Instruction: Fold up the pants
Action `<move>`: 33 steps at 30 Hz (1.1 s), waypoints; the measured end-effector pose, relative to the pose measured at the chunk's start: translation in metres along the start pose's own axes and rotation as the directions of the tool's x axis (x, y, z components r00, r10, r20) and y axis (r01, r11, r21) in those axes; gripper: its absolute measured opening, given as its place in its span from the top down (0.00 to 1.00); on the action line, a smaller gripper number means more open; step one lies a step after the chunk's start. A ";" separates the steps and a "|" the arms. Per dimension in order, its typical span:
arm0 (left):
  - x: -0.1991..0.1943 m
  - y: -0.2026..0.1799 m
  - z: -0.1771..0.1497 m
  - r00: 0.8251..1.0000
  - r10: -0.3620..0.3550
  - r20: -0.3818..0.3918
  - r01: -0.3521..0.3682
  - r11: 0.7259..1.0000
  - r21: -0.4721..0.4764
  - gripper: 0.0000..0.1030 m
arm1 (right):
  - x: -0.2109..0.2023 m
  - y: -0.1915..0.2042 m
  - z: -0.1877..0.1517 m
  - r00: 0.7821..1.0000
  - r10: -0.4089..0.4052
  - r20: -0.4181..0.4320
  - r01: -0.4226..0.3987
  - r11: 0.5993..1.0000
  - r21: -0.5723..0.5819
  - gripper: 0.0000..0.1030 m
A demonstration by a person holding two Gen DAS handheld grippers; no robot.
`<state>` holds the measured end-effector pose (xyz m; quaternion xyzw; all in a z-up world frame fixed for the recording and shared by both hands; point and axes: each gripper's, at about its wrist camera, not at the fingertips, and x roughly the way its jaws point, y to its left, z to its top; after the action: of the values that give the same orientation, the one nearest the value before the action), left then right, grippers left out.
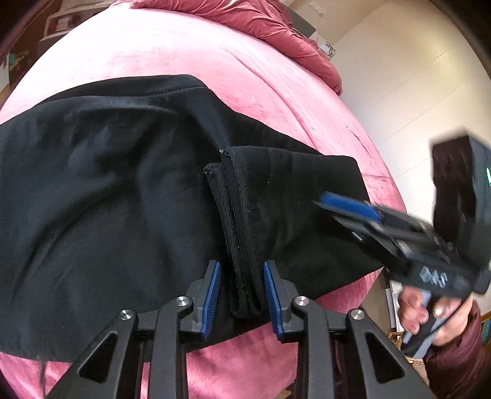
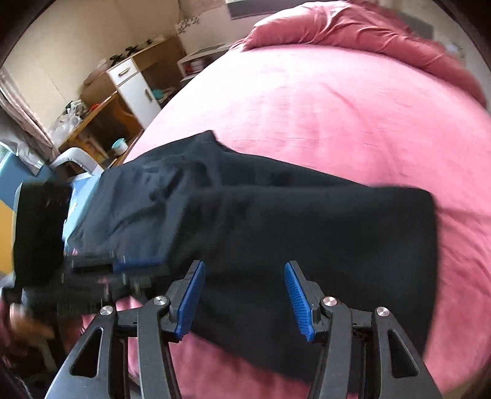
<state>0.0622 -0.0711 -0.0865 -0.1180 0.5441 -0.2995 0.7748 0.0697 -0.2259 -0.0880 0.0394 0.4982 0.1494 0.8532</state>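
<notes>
Bed: pink plush blanket (image 1: pixel 190 70) covers most of both views; darker pink bunched bedding (image 2: pixel 362 24) at far end.
Pants: black pants (image 1: pixel 101 190) lie flat across blanket, folded over once; two stitched hems (image 1: pixel 236 233) stacked on top layer, running toward left cam. In right view, pants (image 2: pixel 307 239) span from bed's left edge to a straight fold edge at right.
Furniture: wood shelf unit w/ white cabinet (image 2: pixel 135 89) by wall, left of bed.
L gripper (image 1: pixel 242 294): jaws narrow-ish, parted, blue pads either side of hems w/ a gap each side; not pinching fabric.
R gripper (image 2: pixel 245 300): jaws approx half wide, above pants, nothing betw pads. In left view it shows blurred at right (image 1: pixel 343 211), over pants' right end.
Hand: person's hand (image 1: pixel 429 319) on R gripper handle, maroon sleeve (image 1: pixel 460 362) below.
</notes>
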 end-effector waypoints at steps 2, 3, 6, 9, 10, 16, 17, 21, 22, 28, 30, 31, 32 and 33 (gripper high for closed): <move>0.004 0.002 -0.003 1.000 0.001 -0.005 -0.001 1.000 -0.004 0.71 | 0.018 0.007 0.012 0.999 0.023 -0.023 -0.024 1.000 -0.020 0.49; 0.006 0.003 -0.004 1.000 -0.005 -0.010 0.005 1.000 -0.011 0.71 | 0.031 0.007 0.018 0.999 0.020 -0.045 -0.021 1.000 -0.022 0.49; 0.009 0.002 -0.006 1.000 0.018 0.004 -0.018 1.000 0.001 0.71 | 0.066 0.007 0.024 0.995 -0.016 -0.101 0.011 0.999 -0.046 0.49; 0.006 0.005 -0.004 1.000 0.018 0.018 -0.018 1.000 -0.011 0.71 | 0.075 0.002 0.022 0.996 -0.009 -0.093 0.006 1.000 -0.029 0.49; 0.003 0.007 -0.004 1.000 0.020 0.020 -0.020 1.000 -0.018 0.70 | 0.074 0.002 0.021 0.996 -0.008 -0.089 0.005 1.000 -0.025 0.49; -0.022 0.004 -0.012 0.995 0.086 0.059 -0.087 0.996 0.004 0.69 | 0.062 0.001 0.011 0.999 -0.011 -0.043 0.011 1.000 -0.008 0.48; -0.027 0.003 -0.014 0.992 0.106 0.067 -0.107 0.994 0.010 0.69 | 0.060 0.001 0.010 0.999 -0.012 -0.035 0.012 1.000 -0.001 0.48; -0.038 0.002 -0.020 0.981 0.172 0.091 -0.175 0.984 0.021 0.69 | 0.046 0.001 0.008 1.000 -0.010 -0.011 0.010 1.000 0.024 0.48; -0.041 0.003 -0.023 0.978 0.186 0.095 -0.189 0.982 0.021 0.69 | 0.043 0.000 0.007 1.000 -0.009 -0.008 0.009 0.999 0.034 0.48; -0.059 0.014 -0.032 0.959 0.259 0.119 -0.260 0.966 -0.007 0.66 | 0.017 0.003 -0.006 1.000 -0.017 0.014 0.016 0.999 0.038 0.47; -0.063 0.018 -0.035 0.956 0.267 0.124 -0.267 0.963 -0.018 0.66 | 0.007 0.006 -0.014 1.000 -0.003 0.024 0.003 0.999 0.039 0.47; -0.067 0.020 -0.036 0.954 0.270 0.127 -0.269 0.963 -0.024 0.65 | 0.003 0.008 -0.018 1.000 0.001 0.025 -0.002 0.999 0.038 0.47; -0.070 0.022 -0.037 0.953 0.273 0.128 -0.271 0.962 -0.031 0.65 | 0.000 0.010 -0.022 1.000 0.001 0.027 -0.002 1.000 0.031 0.47; -0.073 0.023 -0.039 0.953 0.275 0.128 -0.273 0.961 -0.037 0.65 | -0.004 0.014 -0.027 1.000 -0.001 0.026 0.001 1.000 0.014 0.47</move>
<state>0.0180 -0.0039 -0.0563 -0.0681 0.5056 -0.1756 0.8420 0.0417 -0.2164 -0.0952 0.0471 0.4883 0.1449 0.8593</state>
